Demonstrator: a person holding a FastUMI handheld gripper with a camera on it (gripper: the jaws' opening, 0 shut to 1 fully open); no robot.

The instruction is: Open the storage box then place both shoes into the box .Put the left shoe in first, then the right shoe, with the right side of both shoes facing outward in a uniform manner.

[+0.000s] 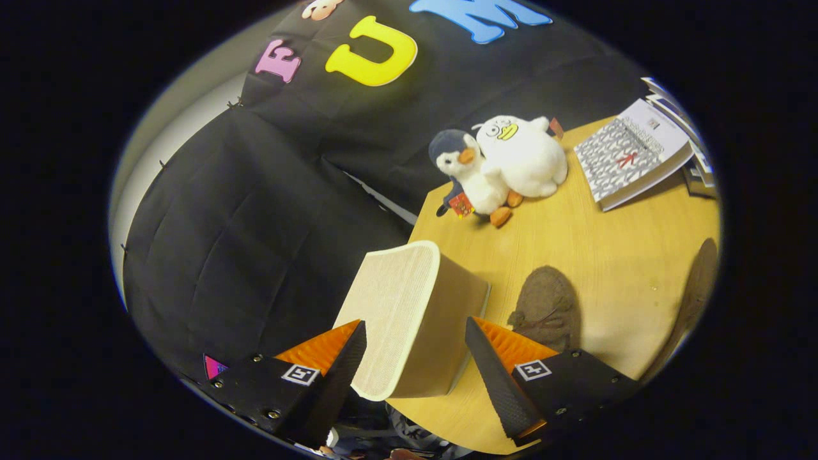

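Note:
A cream storage box [409, 306] with a finely textured face stands at the near corner of the wooden table [594, 243]. My gripper [415, 332] is open, its fingers spread wide on either side of the box's near end. The left fingertip [354, 342] lies over the edge of the textured face and the right fingertip [476, 338] sits by the plain side; I cannot tell if either one presses. A brown suede shoe [546, 306] lies on the table just right of the box, beyond the right finger. A second brown shoe [696, 287] lies further right.
Two plush toys, a penguin [466, 172] and a white duck [524, 156], sit at the table's far edge. Beyond the shoes, a patterned book [629, 156] leans on a stack of others. The table edge runs just left of the box.

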